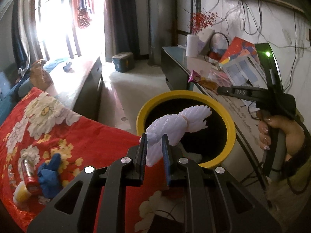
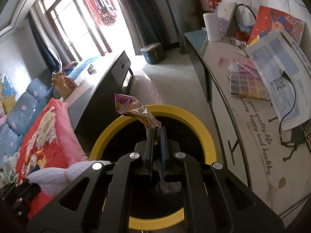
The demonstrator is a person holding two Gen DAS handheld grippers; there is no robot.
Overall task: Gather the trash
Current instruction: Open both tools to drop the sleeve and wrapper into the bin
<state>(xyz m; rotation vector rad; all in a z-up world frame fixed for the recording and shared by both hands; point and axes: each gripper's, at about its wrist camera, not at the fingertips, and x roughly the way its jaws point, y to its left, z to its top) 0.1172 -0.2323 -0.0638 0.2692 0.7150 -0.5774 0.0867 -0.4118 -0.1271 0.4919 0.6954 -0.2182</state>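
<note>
Left wrist view: everything here sits around the yellow-rimmed bin (image 1: 186, 128), round with a dark inside. Left of the bin lies a red floral blanket (image 1: 64, 132), and on it, well away from the bin, a small red can (image 1: 29, 176) just beside a crumpled blue glove (image 1: 49, 174). The left gripper (image 1: 154, 147) pinches a white foam net sleeve (image 1: 175, 124), whose free end reaches out over the bin's opening. Right of the bin a hand (image 1: 281, 134) grips the handle of the right gripper (image 1: 220, 89), whose tip carries a snack wrapper (image 1: 202, 79) above and beyond the far rim, in front of a cluttered desk (image 1: 239, 106).

Right wrist view: the blanket (image 2: 48, 132) again lies left of the bin (image 2: 155, 221), with the foam sleeve (image 2: 64, 176) showing by the near-left rim. The right gripper (image 2: 157, 134) hangs over the bin's mouth, fingers pressed together on one end of the crinkled purple and gold snack wrapper (image 2: 134, 108), which juts up toward the far-left rim. The desk (image 2: 258, 145) runs along the bin's right side.
</note>
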